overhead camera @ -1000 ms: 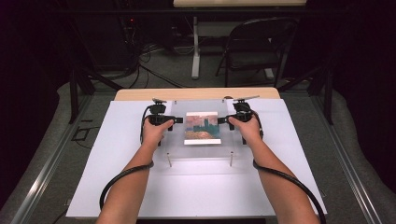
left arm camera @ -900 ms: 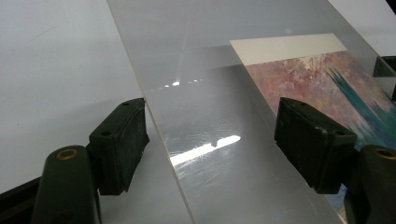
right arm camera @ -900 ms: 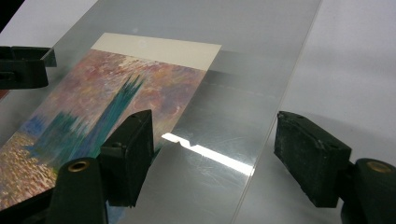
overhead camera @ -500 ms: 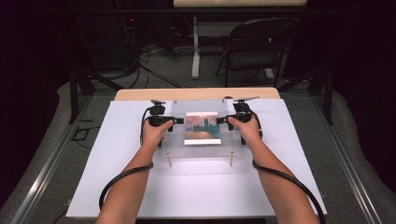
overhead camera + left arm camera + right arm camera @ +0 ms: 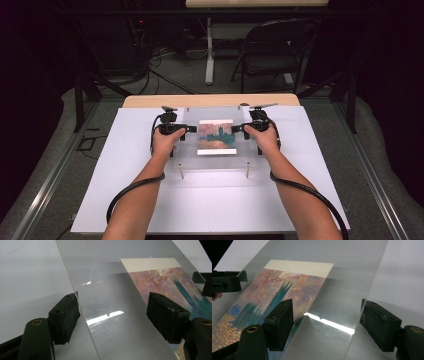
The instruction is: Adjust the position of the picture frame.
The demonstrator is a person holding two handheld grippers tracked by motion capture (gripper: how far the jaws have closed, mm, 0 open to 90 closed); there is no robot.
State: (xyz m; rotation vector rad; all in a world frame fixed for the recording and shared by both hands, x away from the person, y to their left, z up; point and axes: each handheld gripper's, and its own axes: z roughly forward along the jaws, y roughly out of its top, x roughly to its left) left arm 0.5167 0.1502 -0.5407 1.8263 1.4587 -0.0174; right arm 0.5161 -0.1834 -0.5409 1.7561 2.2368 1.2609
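While both grippers straddle the sheet's side edges, little has changed in the last second.
My left gripper [image 5: 113, 320] and right gripper [image 5: 325, 325] gape wide, gripping nothing; the clear sheet [image 5: 212, 145] lies mid-table over the print [image 5: 216, 136], so clamping comes next, I judge.

picture [image 5: 216, 136] under clear sheet [image 5: 215, 165], on table [image 5: 125, 200], chair [image 5: 277, 50] behind

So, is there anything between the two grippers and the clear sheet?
Nothing visible. The left gripper and right gripper each straddle an edge of the clear sheet, jaws open on both sides, over the painted picture.
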